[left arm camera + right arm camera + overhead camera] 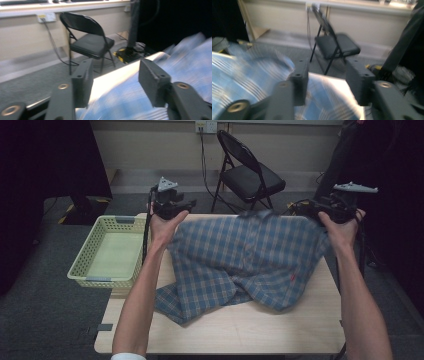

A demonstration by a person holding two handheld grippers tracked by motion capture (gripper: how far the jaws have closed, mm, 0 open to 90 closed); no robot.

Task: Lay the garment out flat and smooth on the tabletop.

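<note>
A blue plaid shirt [245, 260] lies spread and rumpled across the wooden table [250, 332], its far edge near the table's back. My left gripper [172, 206] hovers at the shirt's far left corner, and in the left gripper view [115, 72] its jaws stand apart with blurred blue cloth [180, 65] below and to the right, nothing pressed between them. My right gripper [320, 210] is at the shirt's far right corner. In the right gripper view [327, 73] its jaws are also apart, above the blurred shirt [244, 75].
A pale green plastic basket [80, 265] with nothing in it sits off the table's left side. A black folding chair [250, 175] stands beyond the table against the wall. Dark equipment stands at the far right, and grey carpet surrounds the table.
</note>
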